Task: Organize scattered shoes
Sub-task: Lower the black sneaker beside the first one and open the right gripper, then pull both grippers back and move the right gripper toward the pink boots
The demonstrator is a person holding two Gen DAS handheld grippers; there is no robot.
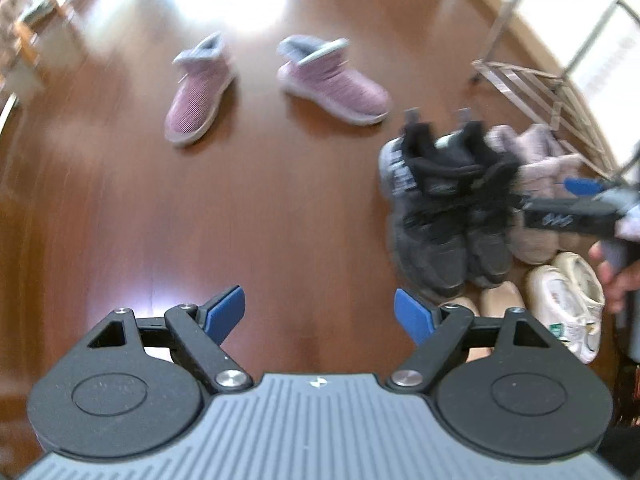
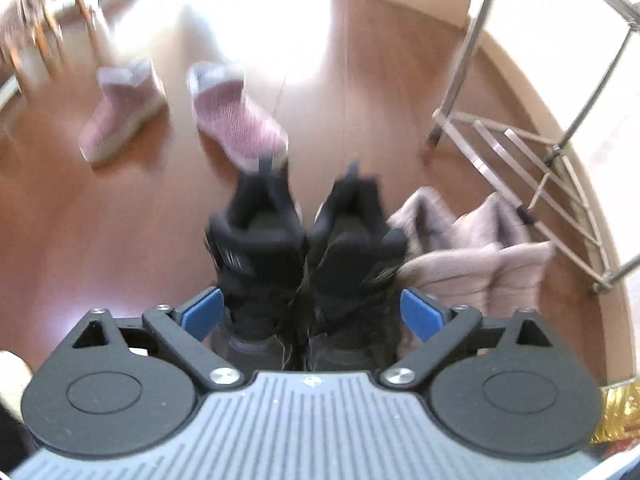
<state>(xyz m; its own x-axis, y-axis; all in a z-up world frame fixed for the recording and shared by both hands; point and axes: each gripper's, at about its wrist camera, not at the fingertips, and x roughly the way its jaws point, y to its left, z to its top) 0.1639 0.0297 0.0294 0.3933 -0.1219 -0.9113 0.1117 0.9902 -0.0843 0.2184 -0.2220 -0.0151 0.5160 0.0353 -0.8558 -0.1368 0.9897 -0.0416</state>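
Observation:
Two pink ankle boots stand apart on the wooden floor, one on the left (image 1: 200, 92) and one on the right (image 1: 334, 80); they also show in the right wrist view (image 2: 120, 112) (image 2: 236, 120). A pair of black sneakers (image 1: 448, 204) (image 2: 304, 256) stands side by side to the right, next to a pair of mauve fuzzy boots (image 1: 540, 184) (image 2: 472, 256). My left gripper (image 1: 320, 314) is open and empty above bare floor. My right gripper (image 2: 312, 312) is open just above the black sneakers, with its jaws on either side of the pair, and also shows in the left wrist view (image 1: 580, 200).
A metal shoe rack (image 1: 552, 92) (image 2: 528, 160) stands at the right by a pale wall. White sneakers (image 1: 568, 304) and beige shoes (image 1: 500, 300) lie in front of the black pair. Chair legs (image 2: 48, 32) are at the far left.

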